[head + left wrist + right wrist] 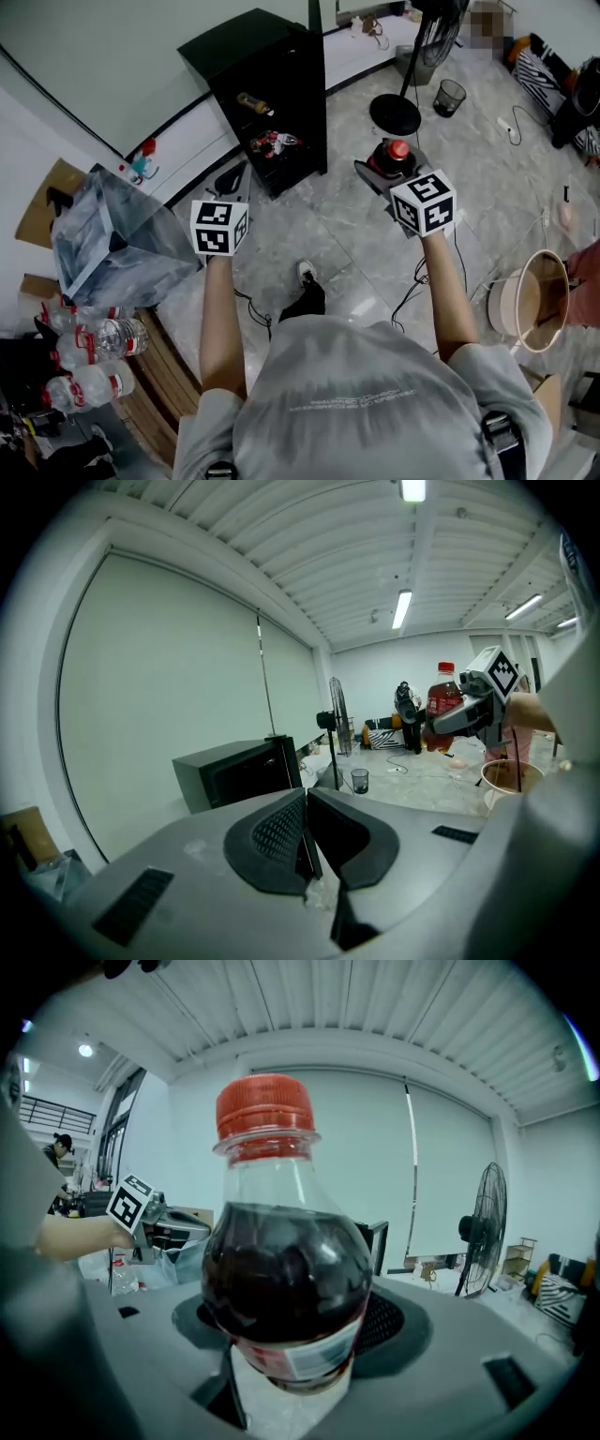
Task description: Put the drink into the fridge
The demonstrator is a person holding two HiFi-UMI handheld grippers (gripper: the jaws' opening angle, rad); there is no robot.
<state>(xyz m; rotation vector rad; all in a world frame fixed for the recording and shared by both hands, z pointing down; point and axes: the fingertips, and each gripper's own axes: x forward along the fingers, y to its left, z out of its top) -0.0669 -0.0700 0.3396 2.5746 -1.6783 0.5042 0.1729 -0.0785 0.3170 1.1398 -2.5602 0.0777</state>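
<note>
**Grey-tiled room: a bottle held out before a black fridge**

A grey marbled floor [328, 234] fills the head view under a standing person. A low black fridge [272, 103] stands against the wall at 12 o'clock, and drinks show on its shelves. Whether a glass door covers them cannot be told.

At 1 o'clock the right gripper [384, 171] is clamped on the bottle [395, 156], the drink to be stored. Its own view shows the jaws pressing the labelled lower body, with the dark soda and red cap upright. This probably keeps it steady for setting on a shelf. The bottle is well apart from the fridge.

At 11 o'clock the left gripper [232, 180] holds nothing, its jaws pressed together. It is likely free to handle a door if needed.

A plastic bag [112, 234] sits at 9 o'clock.
</note>
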